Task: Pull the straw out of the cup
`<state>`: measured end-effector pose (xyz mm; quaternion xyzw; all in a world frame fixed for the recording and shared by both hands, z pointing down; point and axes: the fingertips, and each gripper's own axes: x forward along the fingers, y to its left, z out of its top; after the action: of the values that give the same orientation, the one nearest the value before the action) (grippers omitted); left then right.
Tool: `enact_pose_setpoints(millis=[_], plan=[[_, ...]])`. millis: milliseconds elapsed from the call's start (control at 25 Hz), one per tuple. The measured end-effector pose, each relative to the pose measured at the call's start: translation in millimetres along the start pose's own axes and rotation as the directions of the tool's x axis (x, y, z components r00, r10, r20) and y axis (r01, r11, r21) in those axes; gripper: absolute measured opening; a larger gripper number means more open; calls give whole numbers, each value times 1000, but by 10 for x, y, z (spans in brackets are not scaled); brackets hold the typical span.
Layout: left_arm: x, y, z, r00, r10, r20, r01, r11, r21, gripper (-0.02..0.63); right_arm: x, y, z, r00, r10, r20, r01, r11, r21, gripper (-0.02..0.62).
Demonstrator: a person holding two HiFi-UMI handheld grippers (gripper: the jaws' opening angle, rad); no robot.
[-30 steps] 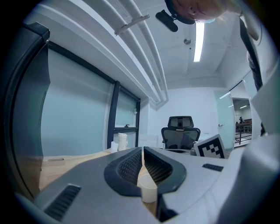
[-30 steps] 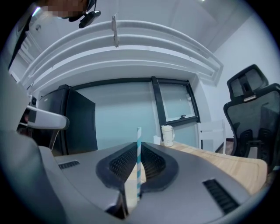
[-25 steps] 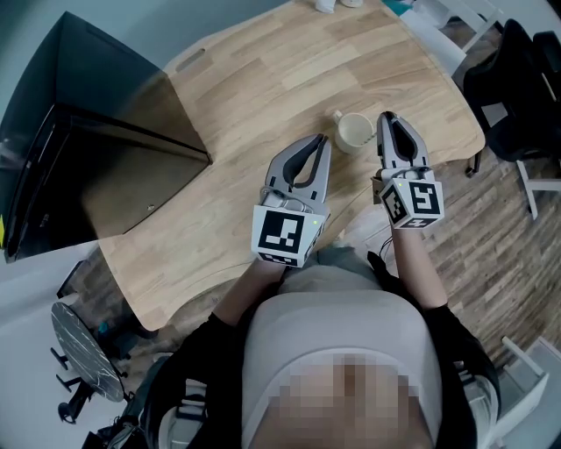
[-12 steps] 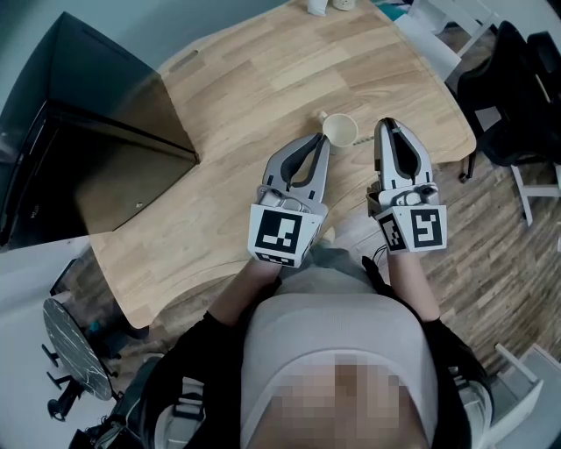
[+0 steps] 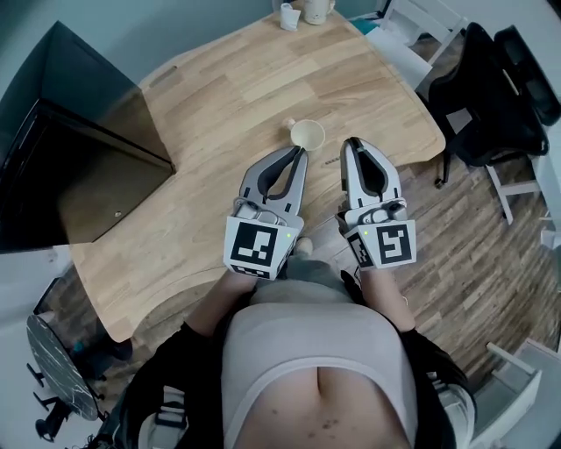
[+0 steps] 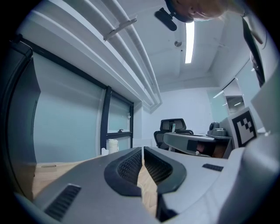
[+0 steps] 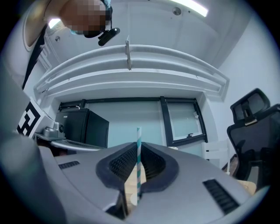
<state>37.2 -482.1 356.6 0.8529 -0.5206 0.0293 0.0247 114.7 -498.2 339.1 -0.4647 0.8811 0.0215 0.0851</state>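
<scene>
A cream cup (image 5: 307, 134) with a small handle stands on the wooden table (image 5: 219, 96), just past the tips of both grippers. My right gripper (image 5: 353, 142) is right of the cup. In the right gripper view it (image 7: 138, 146) is shut on a teal-and-white striped straw (image 7: 138, 135), which stands upright and pokes above the fingertips. My left gripper (image 5: 301, 152) hovers just in front of the cup. Its jaws (image 6: 142, 148) meet at the tips with nothing between them.
A black box-like unit (image 5: 79, 158) fills the table's left side. A pale jug (image 5: 317, 10) and a small container stand at the far edge. A black office chair (image 5: 491, 88) and white furniture (image 5: 412, 35) stand to the right on the wood floor.
Both grippers have drawn back a little towards the person. The right one has risen with the straw in it. The cup now sits ahead of the tips rather than between them.
</scene>
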Motion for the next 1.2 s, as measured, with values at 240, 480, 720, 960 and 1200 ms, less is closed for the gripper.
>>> enact_pose_setpoints(millis=[240,480,720,960,1200], plan=[[-316,-253,130,998,-53,35,52,999,12,18,-361,227,219,999,-39,14,39,999,-35,43],[-1013,-372,175,996,-72,52,71,997,20,18,-823,834,319,999,-51,7,52,997,-49,43],[-1825,-418,38,997,-70,31,69,997,40,18,-1270,1528,289,998,-57,8,58,998,-32,43],[-2431,-491,-47,996,-86,27,86,996,19,18,-1620,2164,314,999,-44,-9,43,998,-47,43],[-2703,-682,-82,992,-118,38,117,993,8,18,-1950,2415,339,998,-57,-21,56,997,-60,43]])
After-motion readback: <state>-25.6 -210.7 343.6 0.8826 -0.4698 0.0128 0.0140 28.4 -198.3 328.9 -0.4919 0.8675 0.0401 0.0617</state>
